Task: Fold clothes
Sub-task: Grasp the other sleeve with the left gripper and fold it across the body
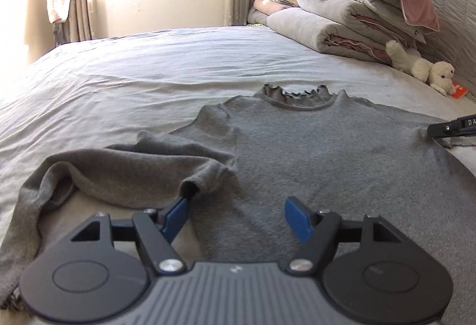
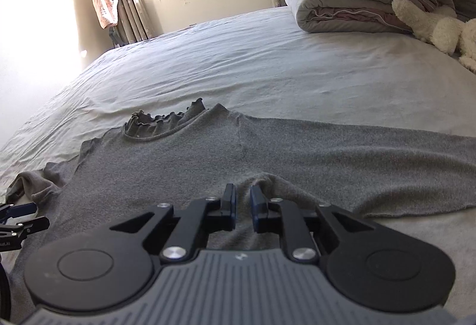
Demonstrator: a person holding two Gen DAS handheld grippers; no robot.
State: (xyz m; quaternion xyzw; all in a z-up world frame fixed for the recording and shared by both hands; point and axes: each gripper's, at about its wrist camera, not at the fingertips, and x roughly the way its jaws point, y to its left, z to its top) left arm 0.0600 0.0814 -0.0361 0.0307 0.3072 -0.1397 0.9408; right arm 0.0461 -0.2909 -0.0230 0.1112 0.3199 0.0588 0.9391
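Observation:
A grey long-sleeved sweater with a frilled collar lies flat on the bed. Its left sleeve is folded back, with the cuff resting by the body. My left gripper is open, low over the sweater's lower body, its left pad next to the sleeve cuff. In the right wrist view the sweater spreads across, its right sleeve stretched out to the right. My right gripper is nearly closed, pinching a raised fold of the sweater near the right underarm. It also shows in the left wrist view.
The bed has a pale wrinkled sheet. Folded quilts and a pillow are stacked at the far right, with a white plush toy beside them. A window and curtains are behind. The left gripper's tip shows in the right wrist view.

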